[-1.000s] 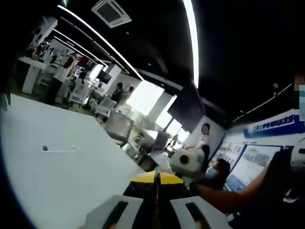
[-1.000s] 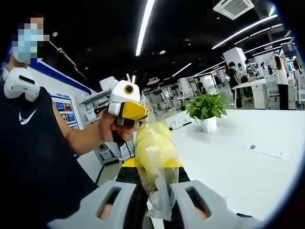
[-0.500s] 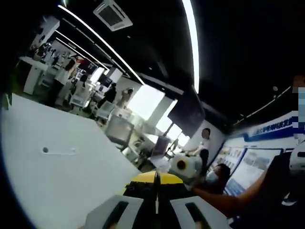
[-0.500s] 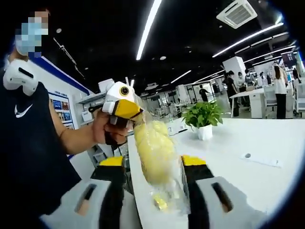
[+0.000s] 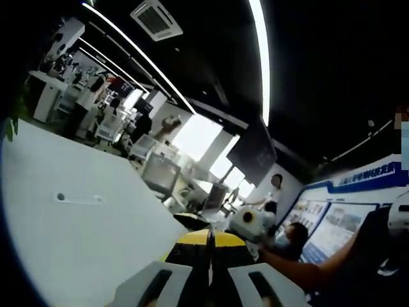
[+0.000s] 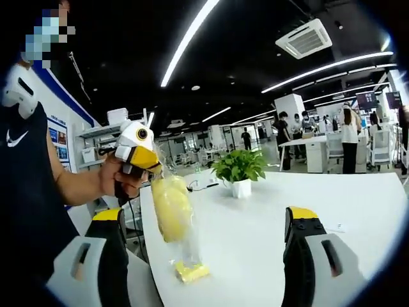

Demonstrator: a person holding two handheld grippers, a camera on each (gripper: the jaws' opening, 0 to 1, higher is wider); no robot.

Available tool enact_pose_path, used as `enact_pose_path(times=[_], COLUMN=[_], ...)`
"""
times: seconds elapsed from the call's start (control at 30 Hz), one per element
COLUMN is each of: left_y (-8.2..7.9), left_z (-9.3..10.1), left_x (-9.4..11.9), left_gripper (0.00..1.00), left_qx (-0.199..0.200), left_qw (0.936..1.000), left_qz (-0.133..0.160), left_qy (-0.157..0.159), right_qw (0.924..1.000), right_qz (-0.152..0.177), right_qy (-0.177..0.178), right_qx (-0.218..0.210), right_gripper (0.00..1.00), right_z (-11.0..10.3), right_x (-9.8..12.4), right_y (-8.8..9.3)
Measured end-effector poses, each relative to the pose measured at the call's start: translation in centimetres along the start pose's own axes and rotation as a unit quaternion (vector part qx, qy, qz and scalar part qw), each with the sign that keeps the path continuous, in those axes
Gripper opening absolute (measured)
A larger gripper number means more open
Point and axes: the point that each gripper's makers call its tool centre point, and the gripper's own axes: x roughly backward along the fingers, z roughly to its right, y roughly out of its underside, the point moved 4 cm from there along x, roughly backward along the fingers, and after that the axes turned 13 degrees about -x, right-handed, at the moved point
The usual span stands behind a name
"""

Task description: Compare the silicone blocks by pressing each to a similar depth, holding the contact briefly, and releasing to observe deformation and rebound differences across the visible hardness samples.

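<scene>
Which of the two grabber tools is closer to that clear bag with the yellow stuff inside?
The left gripper: it pinches the top of the clear bag, which hangs down from it. The right gripper stands wide open, its jaws apart on either side of the bag without touching it.

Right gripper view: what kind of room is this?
Probably an open-plan office or lab: long ceiling lights, a large white table with a potted plant, and people at desks behind.

Person wears a dark sleeveless shirt with a white swoosh.
</scene>
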Motion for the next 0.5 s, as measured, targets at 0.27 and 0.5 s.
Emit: enact_pose_path(times=[0.27,0.5], left_y=[0.1,0.5], left_z=[-0.6,-1.2], left_x=[-0.1,-0.2], left_gripper=[0.00,0.00], left_qx=[-0.001,0.009], left_qw=[0.9999,0.9997], left_qz=[-0.002,0.000], left_qy=[-0.010,-0.023], right_qw=[0.9995,0.9969], right_qz=[0.004,0.005], right_qy=[0.032,0.077], right_qx=[-0.002,0.012], right_gripper=[0.97,0.97], right_z=[1.0,2.0], right_x=[2.0,4.2], right_y=[0.6,1.8])
